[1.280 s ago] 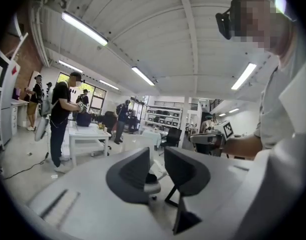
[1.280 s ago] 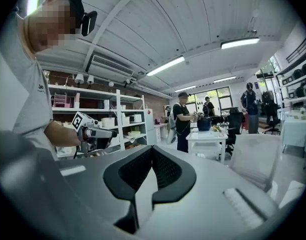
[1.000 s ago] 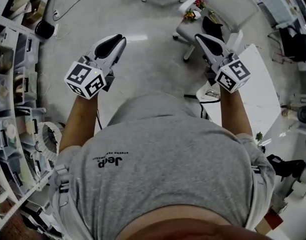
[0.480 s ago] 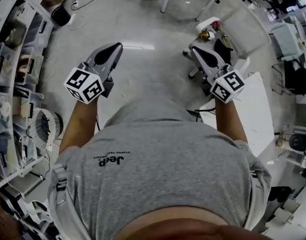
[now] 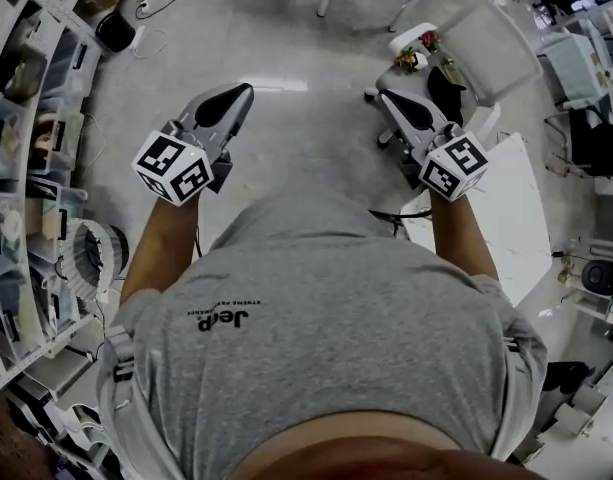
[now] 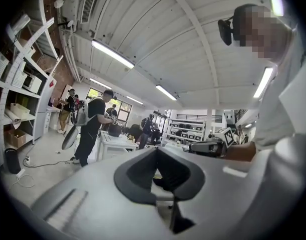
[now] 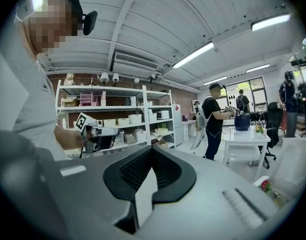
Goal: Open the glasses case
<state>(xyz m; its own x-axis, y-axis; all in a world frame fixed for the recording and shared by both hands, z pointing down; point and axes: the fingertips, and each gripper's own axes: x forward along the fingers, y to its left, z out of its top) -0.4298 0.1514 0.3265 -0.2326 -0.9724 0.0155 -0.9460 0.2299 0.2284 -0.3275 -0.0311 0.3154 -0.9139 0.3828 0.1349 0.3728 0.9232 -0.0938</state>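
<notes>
Gripping: nothing. The left hand-held gripper (image 5: 231, 98) and right hand-held gripper (image 5: 394, 103) both had their jaws together and empty, held level above the floor (image 5: 306, 118).
Glasses case: showed in no view, nor on the white desk (image 5: 506, 218) alongside.
Handling: a guess, since it was unseen. Probably light, stiff and smooth; steady the base and pinch the lid edge opposite the hinge.

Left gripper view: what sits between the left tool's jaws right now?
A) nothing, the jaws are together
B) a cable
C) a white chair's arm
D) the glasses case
A: the left tool has its jaws meeting tip to tip, with nothing caught between them.
</notes>
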